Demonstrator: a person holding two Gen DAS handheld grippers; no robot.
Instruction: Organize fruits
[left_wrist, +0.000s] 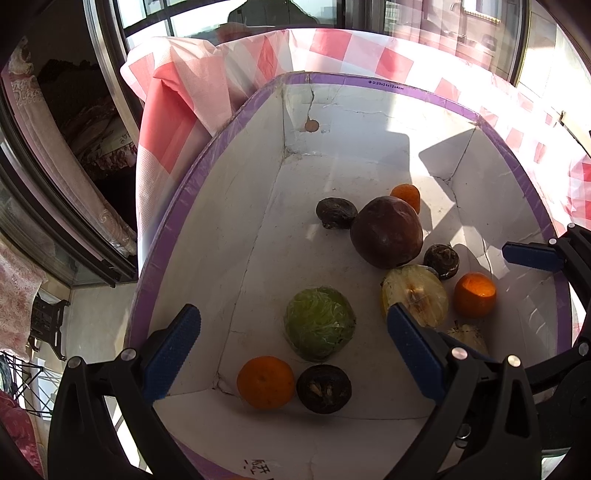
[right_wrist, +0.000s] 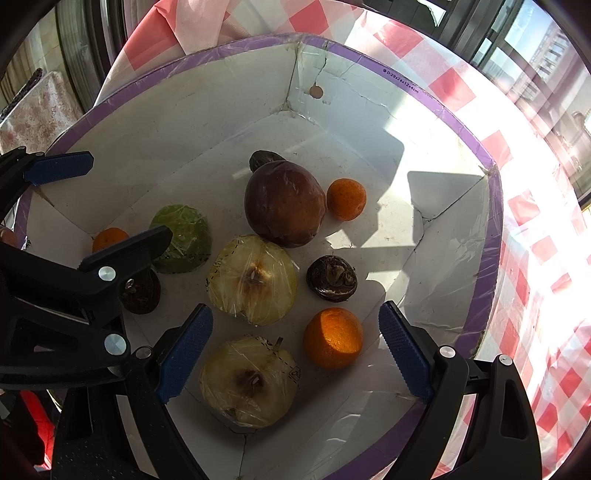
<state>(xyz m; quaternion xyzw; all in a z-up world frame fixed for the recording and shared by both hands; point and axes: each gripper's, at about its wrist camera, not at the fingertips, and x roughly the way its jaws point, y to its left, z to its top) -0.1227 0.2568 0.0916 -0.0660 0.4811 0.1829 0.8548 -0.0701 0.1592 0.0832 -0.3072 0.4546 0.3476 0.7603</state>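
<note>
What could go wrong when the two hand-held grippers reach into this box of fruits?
1. The left hand-held gripper and right hand-held gripper, both open, hover close together and might collide.
2. The plastic-wrapped cut apple half may slip or get dented by the pads.
3. The small round orange lies loose in the white cardboard box and could roll if nudged.
</note>
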